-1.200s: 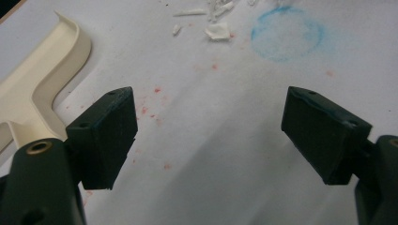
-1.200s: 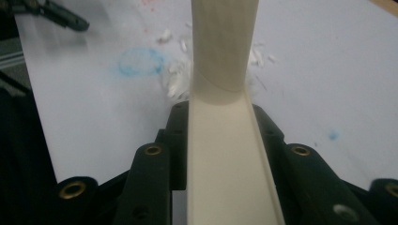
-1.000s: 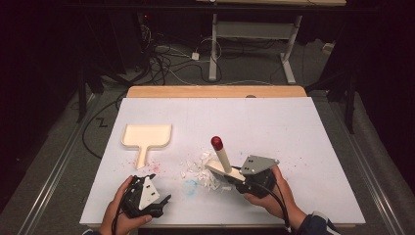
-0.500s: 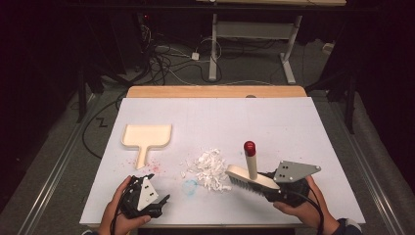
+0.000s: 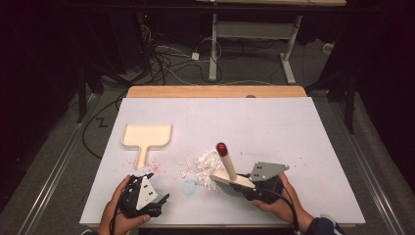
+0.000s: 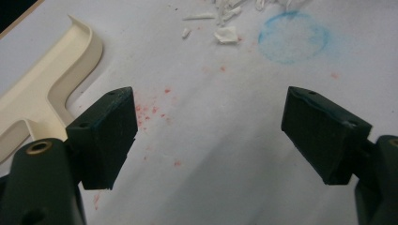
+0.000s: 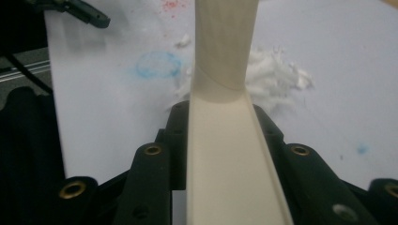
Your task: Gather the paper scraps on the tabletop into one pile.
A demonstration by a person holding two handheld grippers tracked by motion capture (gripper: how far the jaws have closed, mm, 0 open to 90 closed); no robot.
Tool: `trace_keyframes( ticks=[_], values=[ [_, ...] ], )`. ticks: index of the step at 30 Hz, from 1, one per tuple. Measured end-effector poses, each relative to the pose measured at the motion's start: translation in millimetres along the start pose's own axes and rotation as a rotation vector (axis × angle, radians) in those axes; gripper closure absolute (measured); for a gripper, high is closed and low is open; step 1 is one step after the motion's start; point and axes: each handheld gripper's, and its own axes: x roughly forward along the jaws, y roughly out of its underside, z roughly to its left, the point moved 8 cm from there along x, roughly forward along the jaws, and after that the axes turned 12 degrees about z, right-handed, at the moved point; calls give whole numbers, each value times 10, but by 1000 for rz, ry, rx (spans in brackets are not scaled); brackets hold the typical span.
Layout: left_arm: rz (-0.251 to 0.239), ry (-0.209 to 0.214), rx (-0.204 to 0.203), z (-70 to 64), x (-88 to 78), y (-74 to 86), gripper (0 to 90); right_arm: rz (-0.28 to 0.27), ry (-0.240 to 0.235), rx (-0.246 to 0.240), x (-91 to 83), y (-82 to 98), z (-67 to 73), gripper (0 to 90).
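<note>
High view: the right hand-held gripper (image 5: 243, 188) is clamped on a cream brush (image 5: 230, 175), its jaws pressed against both sides of the brush block. The brush handle (tipped in red) tilts up and away from the person, and the bristle end sits at the near right edge of a pile of white paper scraps (image 5: 205, 164) on the white tabletop (image 5: 274, 127). The left hand-held gripper (image 5: 159, 205) rests low at the near left, jaws apart with nothing between them (bare tabletop shows between them in the left gripper view). A cream dustpan (image 5: 146, 137) lies flat beyond it, handle toward the person, well apart from the scraps. A faint blue ring (image 5: 192, 185) marks the tabletop just beside the pile.
</note>
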Motion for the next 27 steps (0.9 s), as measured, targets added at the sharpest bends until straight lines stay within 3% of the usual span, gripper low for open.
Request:
trace_keyframes(
  ticks=[4, 7, 13, 17, 23, 27],
  values=[
    [2, -2, 2, -1, 5, 1, 177, -32, 18, -42, 157, -224, -10, 679],
    [2, -2, 2, -1, 3, 6, 177, -61, 16, -37, 178, -349, -26, 680],
    [3, -4, -1, 4, 3, 20, 177, -130, 14, -19, -33, -433, -60, 679],
    [-3, -7, -2, 0, -18, 16, 177, -160, 11, -29, -189, -392, -37, 679],
    [-8, -11, -6, 18, -29, 7, 177, -236, -46, -47, -340, -391, 111, 679],
    [-34, -24, -37, 95, -84, 4, 177, -272, -110, -29, -152, -500, 272, 679]
  ],
)
